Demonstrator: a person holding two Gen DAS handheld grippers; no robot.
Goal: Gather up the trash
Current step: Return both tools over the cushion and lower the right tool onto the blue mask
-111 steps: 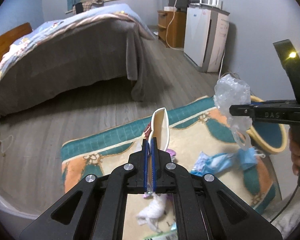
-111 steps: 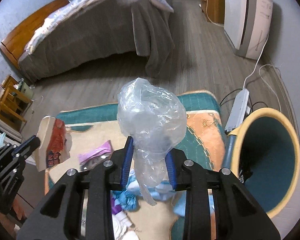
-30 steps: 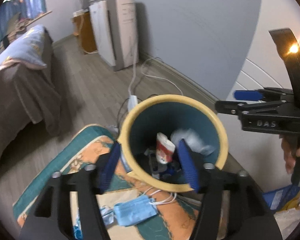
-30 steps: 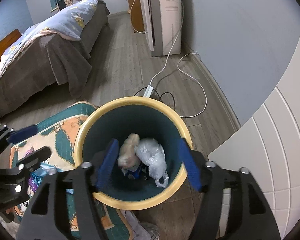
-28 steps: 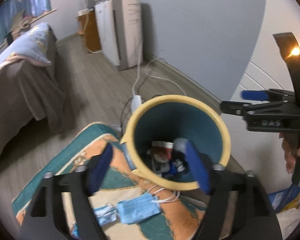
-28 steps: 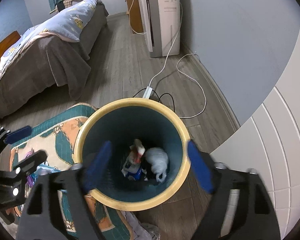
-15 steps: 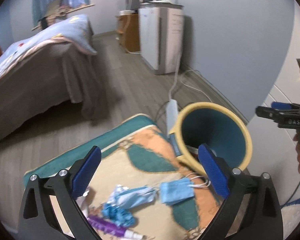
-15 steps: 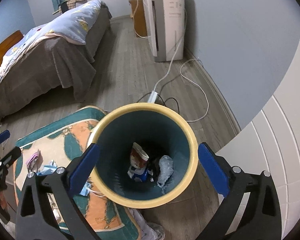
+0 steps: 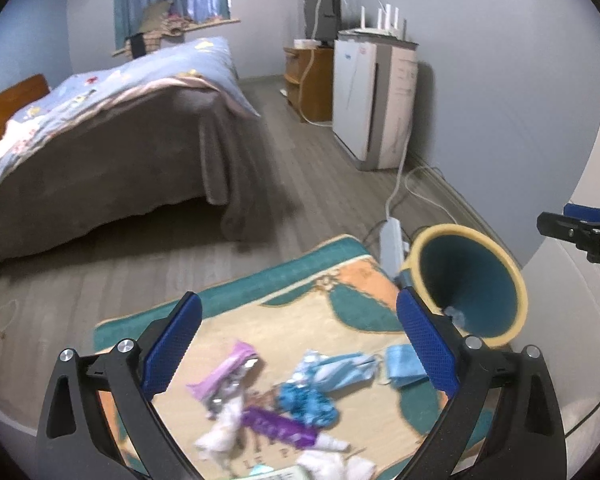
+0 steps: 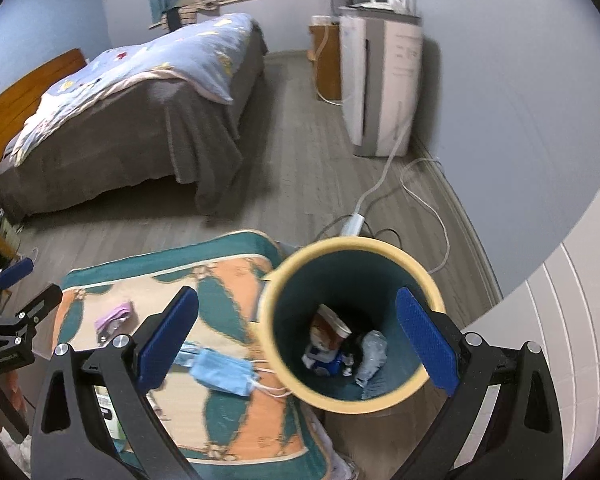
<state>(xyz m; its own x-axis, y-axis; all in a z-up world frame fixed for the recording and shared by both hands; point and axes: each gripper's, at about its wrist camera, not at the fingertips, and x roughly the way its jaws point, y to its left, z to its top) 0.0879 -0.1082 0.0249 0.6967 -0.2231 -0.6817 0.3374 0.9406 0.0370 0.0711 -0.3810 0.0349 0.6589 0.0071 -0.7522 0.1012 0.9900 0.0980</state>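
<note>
My left gripper is open and empty, hovering above a patterned rug. Below it lie a pink wrapper, a purple tube, white tissue, crumpled blue plastic and a blue face mask. The yellow-rimmed teal bin stands at the rug's right corner. My right gripper is open and empty too, over the bin. Inside the bin are a paper cup and a clear plastic bag. The mask lies just left of it.
A bed with a grey cover fills the left. A white appliance stands by the wall, and its cable runs to a power strip behind the bin. A pale wall panel is close on the right.
The cup and the plastic bag left the jaws and now lie in the bin. Both grippers opened wide and rose; the left swung away from the bin to over the rug.
</note>
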